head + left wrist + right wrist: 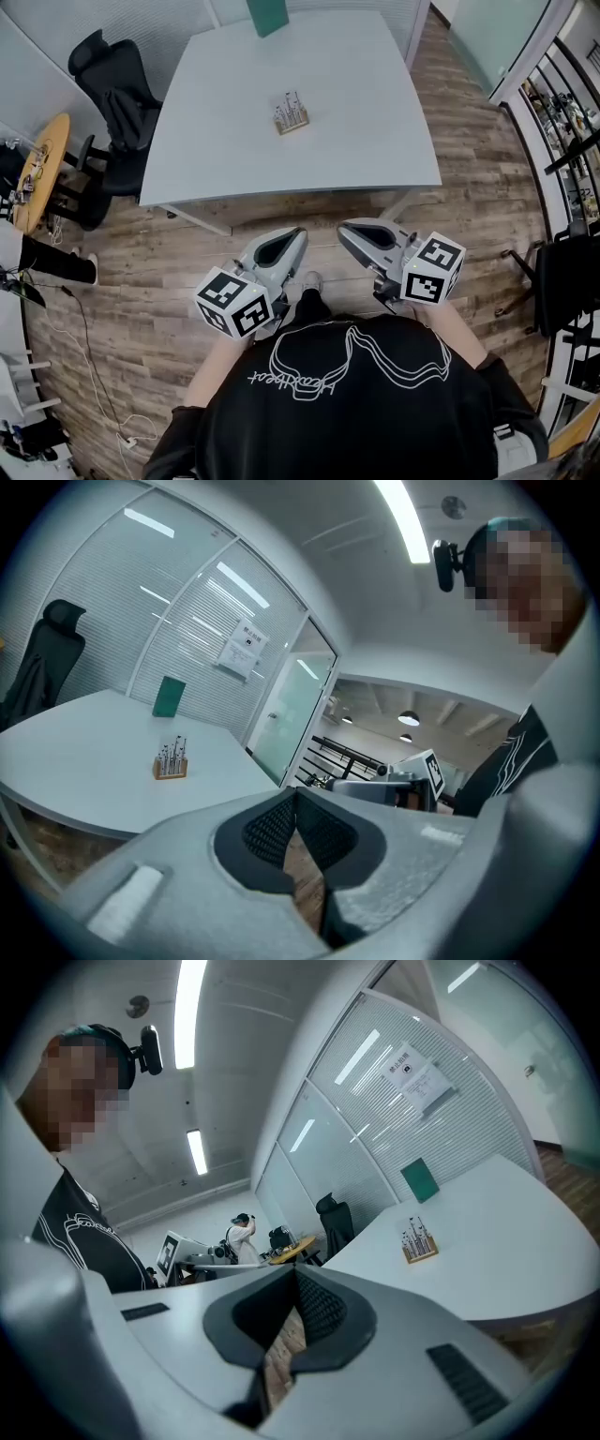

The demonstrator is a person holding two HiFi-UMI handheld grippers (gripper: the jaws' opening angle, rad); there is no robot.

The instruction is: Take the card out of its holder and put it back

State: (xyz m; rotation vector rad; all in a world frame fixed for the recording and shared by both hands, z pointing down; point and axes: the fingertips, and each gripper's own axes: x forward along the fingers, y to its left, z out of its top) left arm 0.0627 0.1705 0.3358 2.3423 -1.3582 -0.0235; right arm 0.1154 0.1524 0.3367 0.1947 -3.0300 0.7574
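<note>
A small wooden holder point(291, 116) with several thin upright pieces, the card among them too small to pick out, stands near the middle of the white table point(375, 141). It also shows as the holder point(171, 761) in the left gripper view and the holder point(419, 1241) in the right gripper view. My left gripper point(296, 236) and right gripper point(347, 229) hang side by side close to my body, over the wooden floor and short of the table's near edge. On the left gripper point(294, 795) and the right gripper point(293, 1275) the jaws meet at the tips with nothing between them.
A green upright object point(268, 15) stands at the table's far edge. A black office chair point(112, 94) and a round wooden side table point(42, 169) are to the left. A railing point(562, 141) runs along the right. A person point(242, 1235) stands far off.
</note>
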